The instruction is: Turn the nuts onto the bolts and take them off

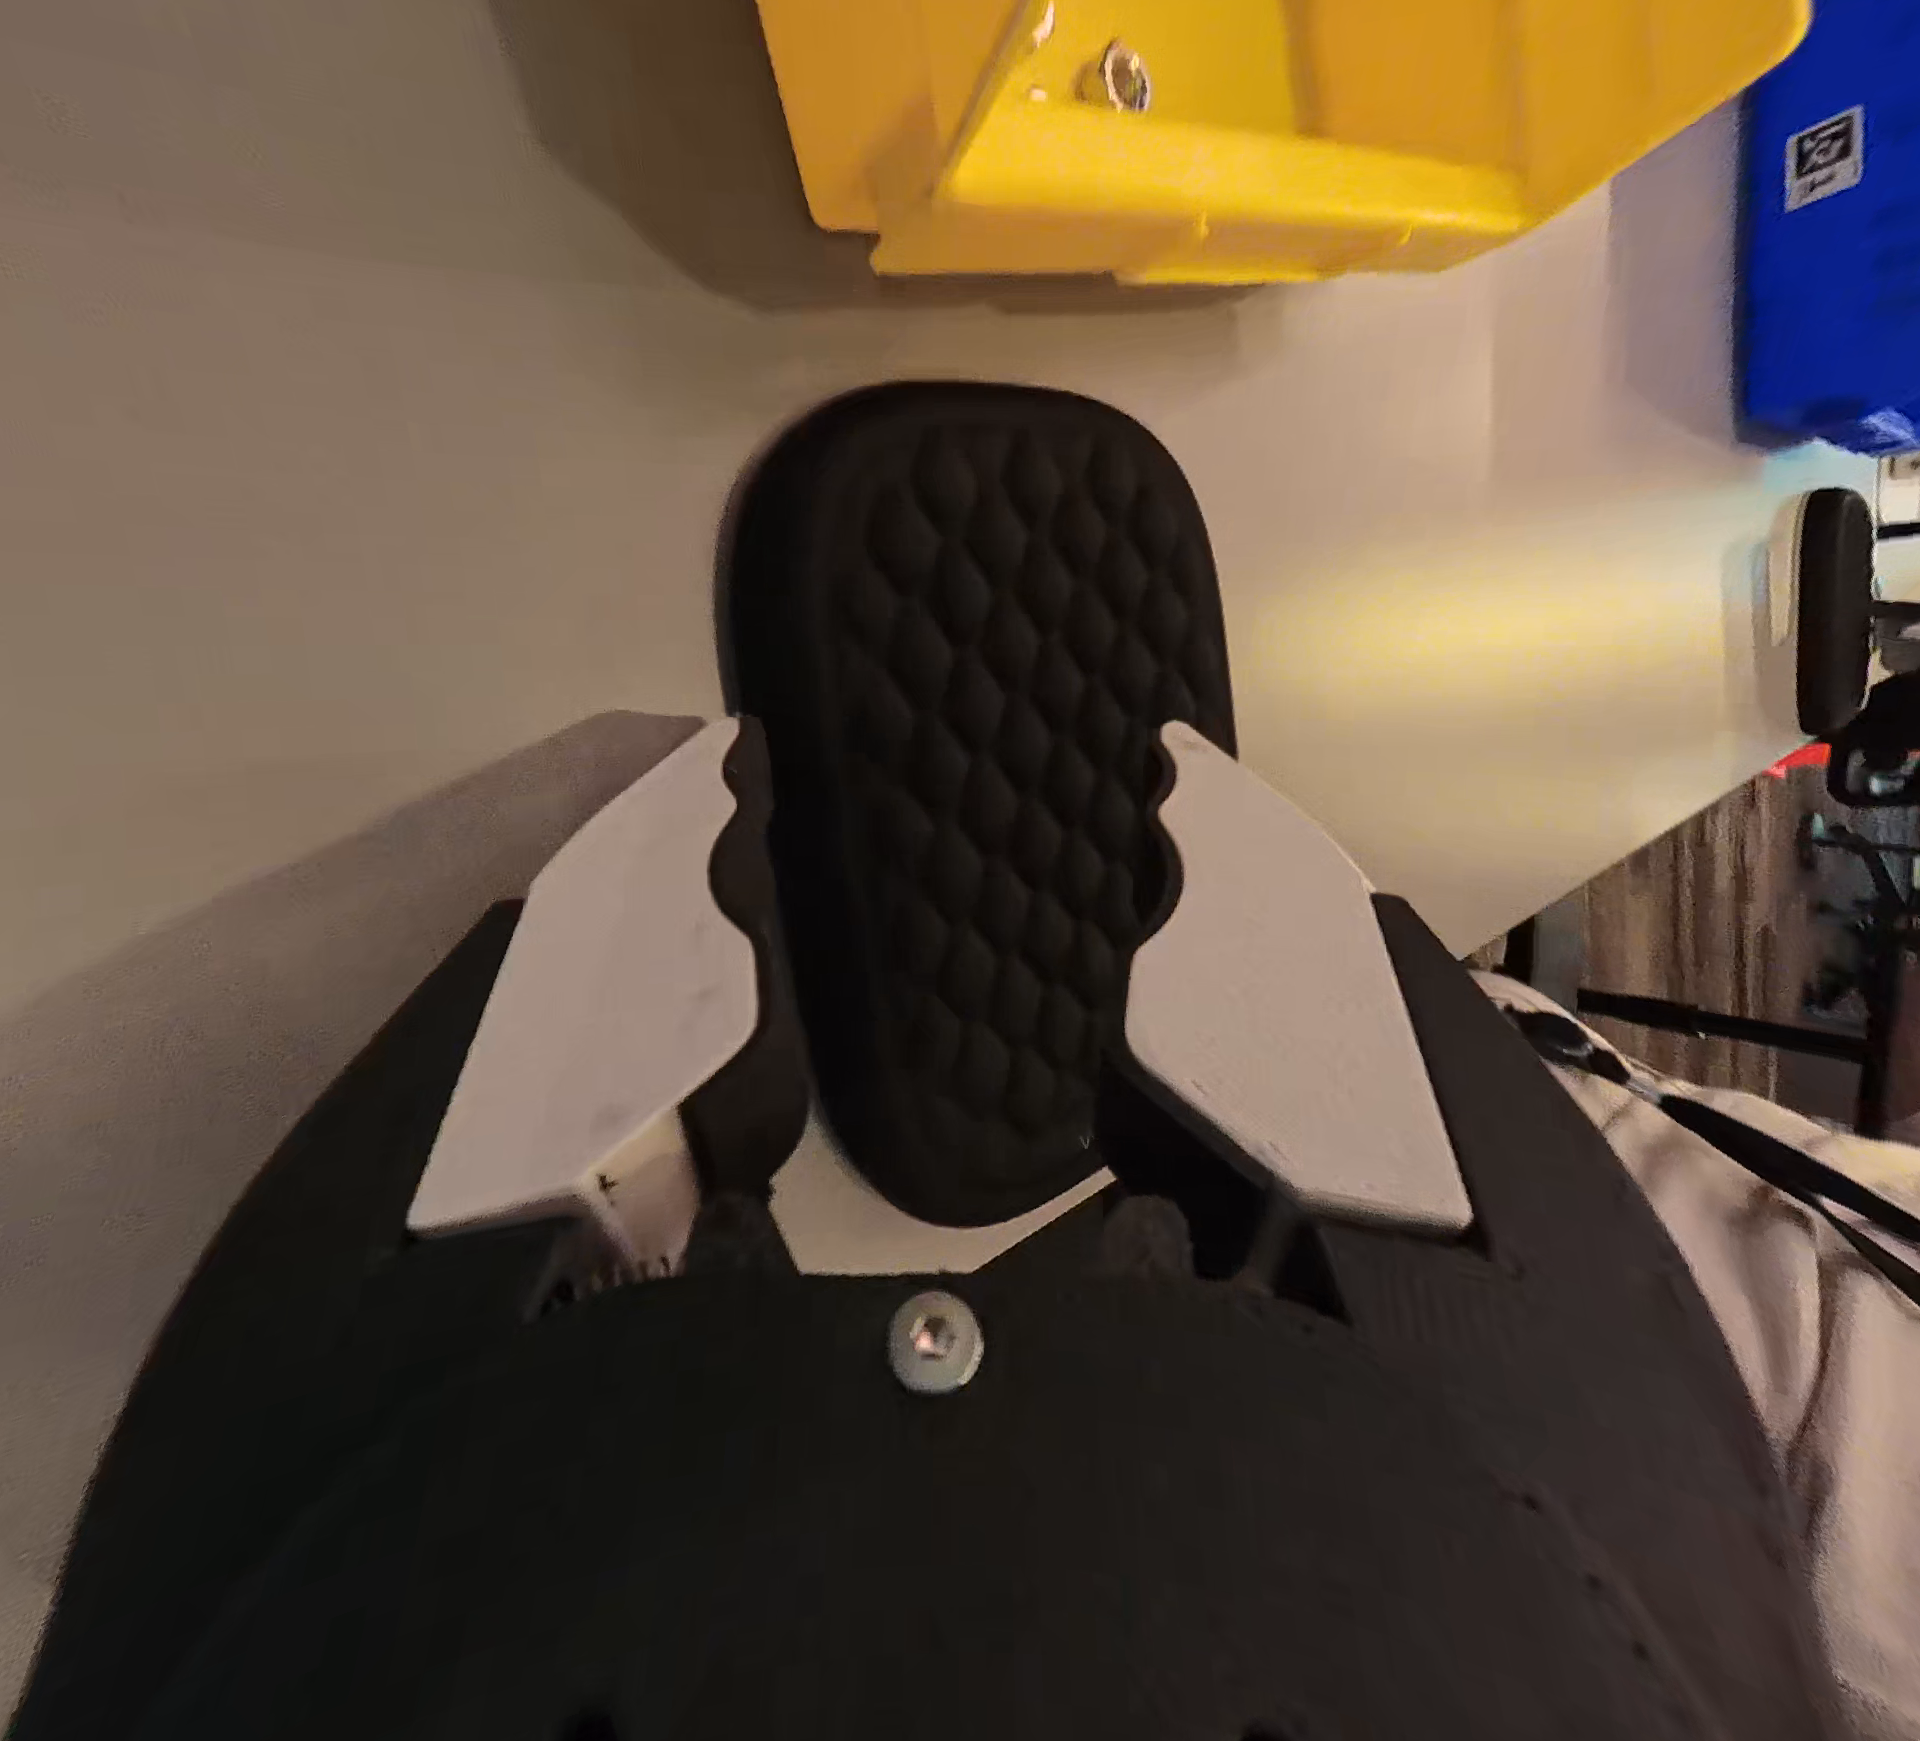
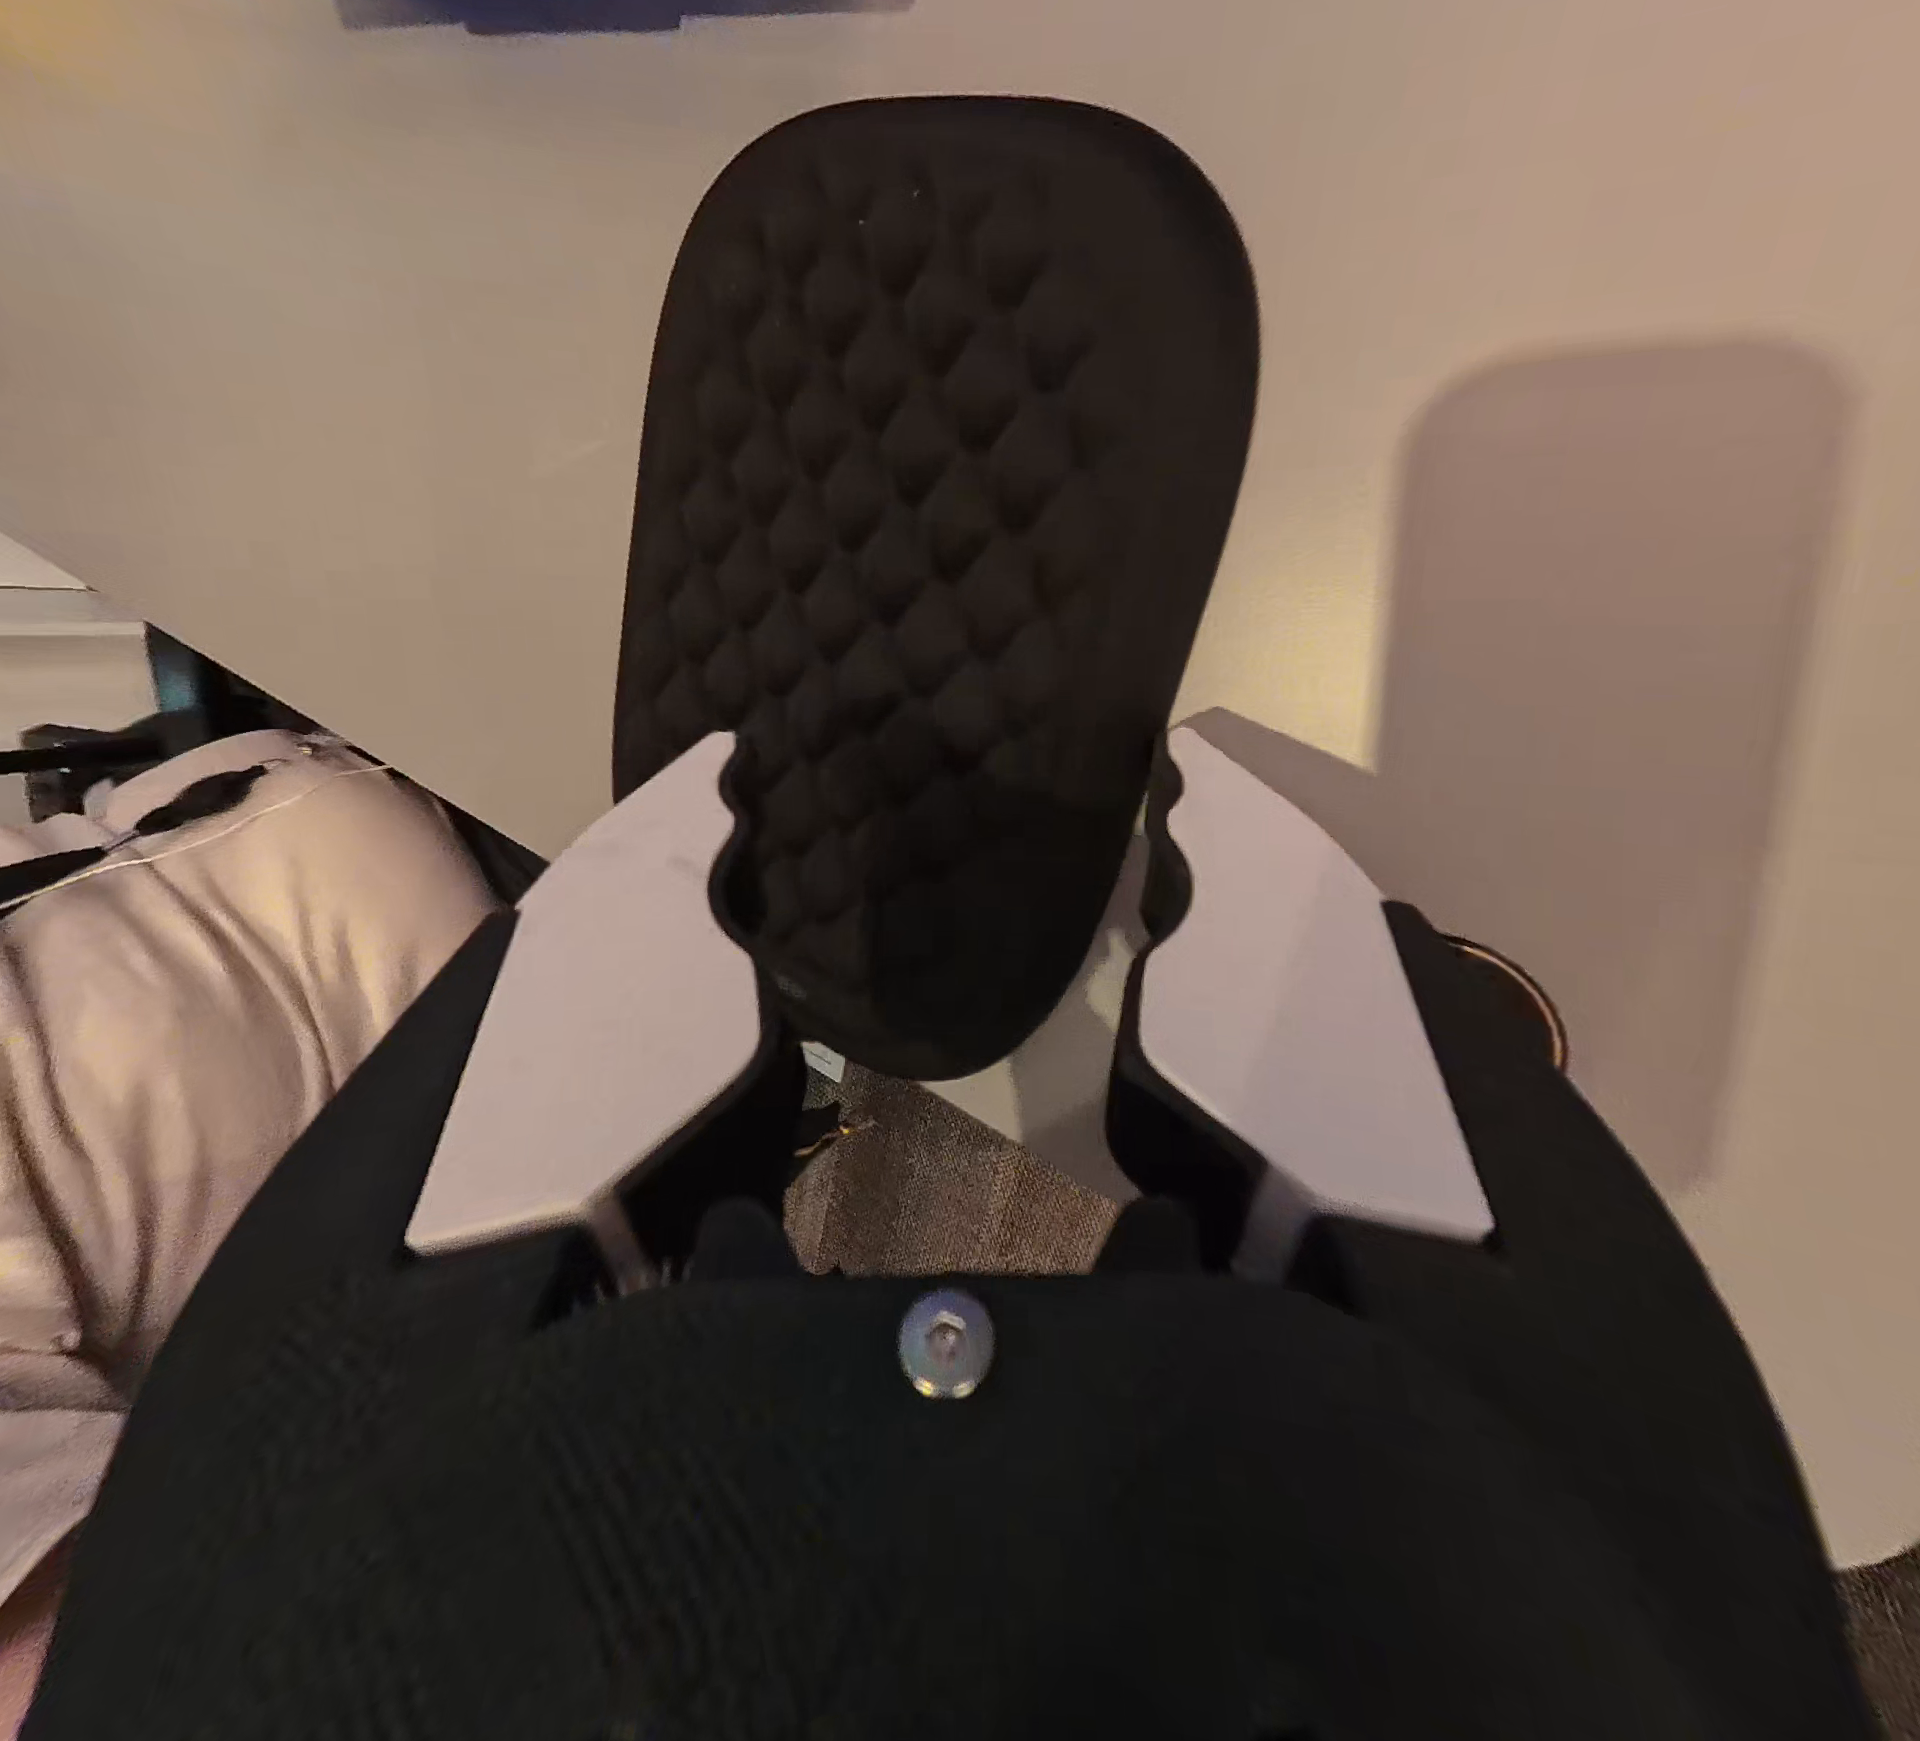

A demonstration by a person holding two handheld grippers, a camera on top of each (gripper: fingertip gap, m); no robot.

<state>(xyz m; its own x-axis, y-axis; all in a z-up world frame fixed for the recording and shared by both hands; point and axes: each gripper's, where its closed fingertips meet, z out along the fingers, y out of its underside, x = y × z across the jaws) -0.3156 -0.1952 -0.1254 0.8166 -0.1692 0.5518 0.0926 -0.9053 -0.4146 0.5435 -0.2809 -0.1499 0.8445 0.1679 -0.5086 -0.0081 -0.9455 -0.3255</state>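
Nut [image 1: 1120, 76] in yellow bin [image 1: 1455, 29] (sticker [image 1: 1823, 156] nearby)

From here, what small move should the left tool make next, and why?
Probably move the left tool forward to the yellow bin: a nut lies inside, and both tools look shut and empty.

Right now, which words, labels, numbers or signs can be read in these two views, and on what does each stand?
White sticker on the blue bin: black mark and small print, too blurred to read.
Yellow bin: no writing visible.
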